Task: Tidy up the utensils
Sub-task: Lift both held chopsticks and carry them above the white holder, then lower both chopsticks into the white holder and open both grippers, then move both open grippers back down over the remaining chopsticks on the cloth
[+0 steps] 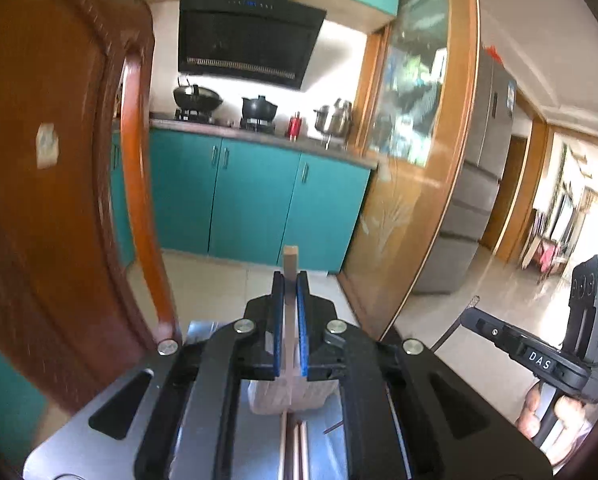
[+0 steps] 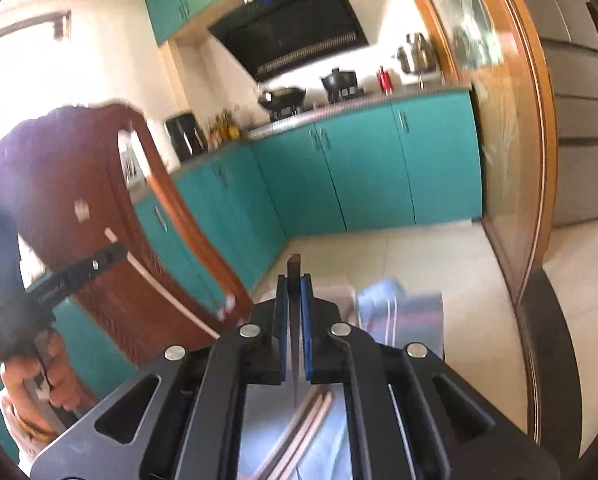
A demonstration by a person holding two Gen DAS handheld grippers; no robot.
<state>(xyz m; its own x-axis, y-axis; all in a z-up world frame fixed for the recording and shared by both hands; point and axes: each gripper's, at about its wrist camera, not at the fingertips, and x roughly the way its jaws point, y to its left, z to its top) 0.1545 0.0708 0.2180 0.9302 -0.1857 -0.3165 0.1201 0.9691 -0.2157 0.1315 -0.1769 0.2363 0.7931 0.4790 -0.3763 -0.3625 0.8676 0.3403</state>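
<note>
My left gripper [image 1: 290, 280] is shut on a pale wooden chopstick [image 1: 290, 264] that sticks out past the blue pads. It also shows in the right wrist view [image 2: 111, 254], holding the pale chopstick [image 2: 167, 292]. My right gripper [image 2: 295, 280] is shut on a dark chopstick [image 2: 294, 268]. It also shows in the left wrist view [image 1: 469, 312], with the thin dark chopstick [image 1: 455, 326]. Several loose chopsticks [image 2: 303, 424] lie on a shiny metal tray [image 2: 403, 312] below both grippers; they also show under the left gripper [image 1: 295, 448].
A carved wooden chair back [image 1: 59, 160] stands close on the left. Teal kitchen cabinets [image 1: 259, 200] with a stove, pots and a range hood [image 1: 247, 44] lie ahead. A glass sliding door with wooden frame [image 1: 419, 140] is on the right, with a grey fridge [image 1: 479, 200] behind.
</note>
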